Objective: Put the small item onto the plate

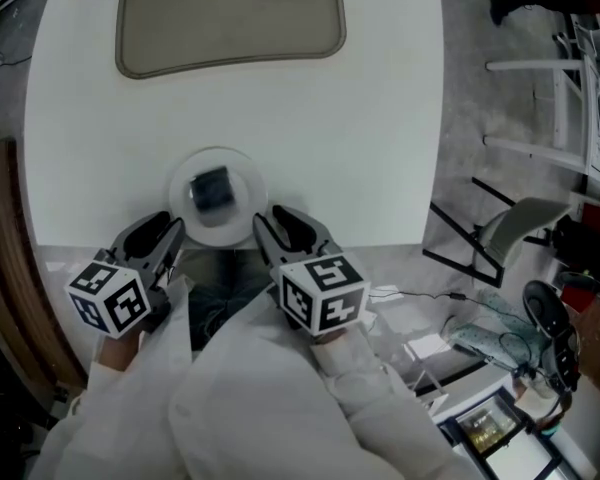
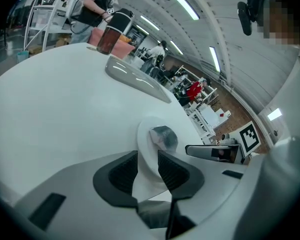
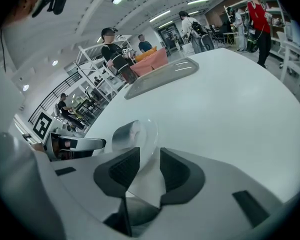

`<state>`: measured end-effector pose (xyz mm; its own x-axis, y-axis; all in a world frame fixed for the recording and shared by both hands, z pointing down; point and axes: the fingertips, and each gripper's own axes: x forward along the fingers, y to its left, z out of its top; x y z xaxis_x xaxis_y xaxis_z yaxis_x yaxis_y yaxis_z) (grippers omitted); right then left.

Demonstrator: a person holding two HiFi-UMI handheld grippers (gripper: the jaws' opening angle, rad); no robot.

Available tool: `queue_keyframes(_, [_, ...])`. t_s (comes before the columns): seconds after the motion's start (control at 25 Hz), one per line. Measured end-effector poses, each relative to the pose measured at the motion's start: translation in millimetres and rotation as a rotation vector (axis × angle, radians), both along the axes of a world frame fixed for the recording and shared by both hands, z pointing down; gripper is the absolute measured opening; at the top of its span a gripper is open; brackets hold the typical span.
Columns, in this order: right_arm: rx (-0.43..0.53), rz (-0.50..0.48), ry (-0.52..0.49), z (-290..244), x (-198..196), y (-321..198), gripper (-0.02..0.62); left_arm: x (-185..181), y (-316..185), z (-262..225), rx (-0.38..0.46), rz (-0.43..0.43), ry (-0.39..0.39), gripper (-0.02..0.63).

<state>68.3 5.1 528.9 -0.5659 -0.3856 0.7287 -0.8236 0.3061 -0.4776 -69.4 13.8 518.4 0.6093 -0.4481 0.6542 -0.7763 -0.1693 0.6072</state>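
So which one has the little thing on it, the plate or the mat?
The round white plate: the dark item sits on it. The grey mat is bigger, farther off.

The person wears a white long-sleeved garment; its loose, creased sleeves (image 1: 280,398) reach right up to the grippers. The left gripper (image 1: 158,226) and right gripper (image 1: 277,216) look alike: a pale grey moulded shell (image 3: 225,184), smooth and rounded, carrying two black jaws. Each jaw has a dark pad (image 2: 122,171) with fine ribbing across its inner face, set in a glossy black curved holder. Small dark rectangular slots (image 3: 249,208) mark the shell on either side. Behind the right gripper sits a white cube (image 1: 323,293) printed with black square markers, one to each face; the left cube (image 1: 110,298) matches it
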Motion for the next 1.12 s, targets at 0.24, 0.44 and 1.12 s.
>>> queue_keyframes(0.24, [0.001, -0.012, 0.027, -0.6, 2.3, -3.6, 0.114, 5.3, 0.2, 0.8, -0.017, -0.006, 0.020, 0.109])
queue_keyframes(0.44, [0.001, -0.007, 0.016, -0.1, -0.7, -7.7, 0.114, 1.2, -1.9, 3.9, -0.020, -0.011, 0.016, 0.109])
queue_keyframes(1.12, [-0.014, -0.014, 0.004, 3.5, -11.2, -6.4, 0.114, -0.3, -3.4, 3.7, -0.003, -0.015, 0.003, 0.109])
